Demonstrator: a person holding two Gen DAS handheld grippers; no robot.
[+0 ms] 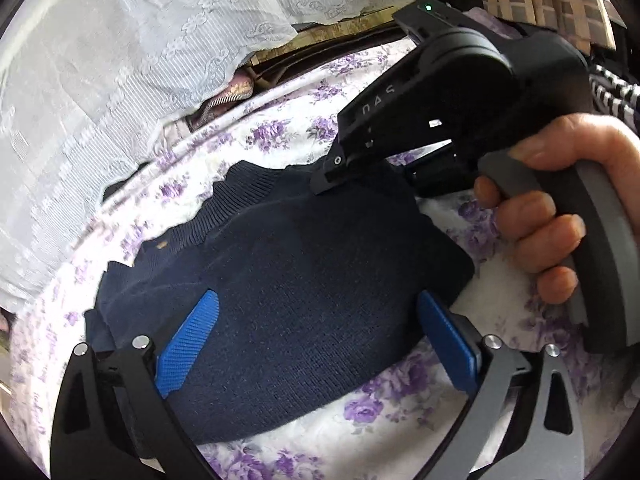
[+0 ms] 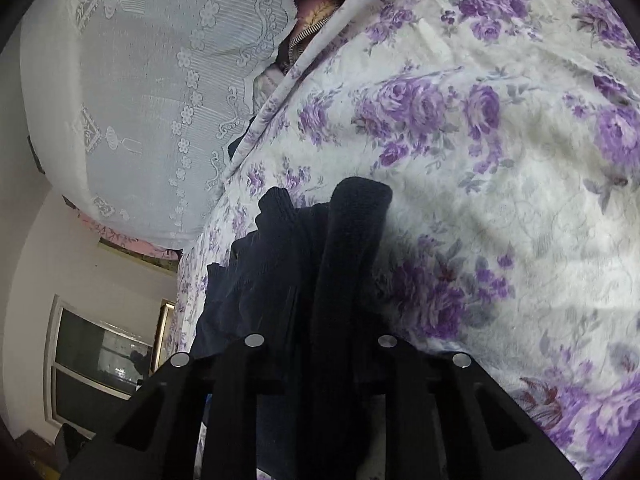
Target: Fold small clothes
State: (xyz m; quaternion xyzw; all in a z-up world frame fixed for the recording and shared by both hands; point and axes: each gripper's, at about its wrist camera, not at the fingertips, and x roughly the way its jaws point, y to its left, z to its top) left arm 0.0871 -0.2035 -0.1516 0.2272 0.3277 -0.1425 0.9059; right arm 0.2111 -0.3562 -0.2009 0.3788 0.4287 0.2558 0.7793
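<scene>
— Where does the folding stand?

— Part way, I'd judge. The navy knitted sweater [image 1: 280, 280] lies on the bed in a compact shape, its ribbed edge toward the far side, so at least one fold looks made. It is not yet a neat, finished packet: the near left side is bunched and uneven.

— And the tools?

— The left gripper [image 1: 316, 344] stands wide open, its blue pads [image 1: 188, 344] either side of the sweater's near part, low over it, not pressing on it. It has hold of nothing. The right gripper [image 1: 324, 184], held in the person's hand [image 1: 560, 208], reaches the sweater's far right corner. From the right wrist view its jaws are nearly together with a thick roll of dark knit [image 2: 352, 248] running up between them, so it looks clamped on the sweater's edge.

— What is left, then?

— Likely the left gripper takes its own edge, then the held corner is carried over to make the next fold, and the bunched side gets smoothed. That is my guess only.

— The surface?

— A soft bedspread [image 2: 500, 140], white with purple roses, a little creased; it will give under the grippers. Beyond it hangs a pale lace curtain [image 2: 140, 80]. In the right wrist view a window [image 2: 100, 356] shows low on the left, in a plain light wall.
</scene>
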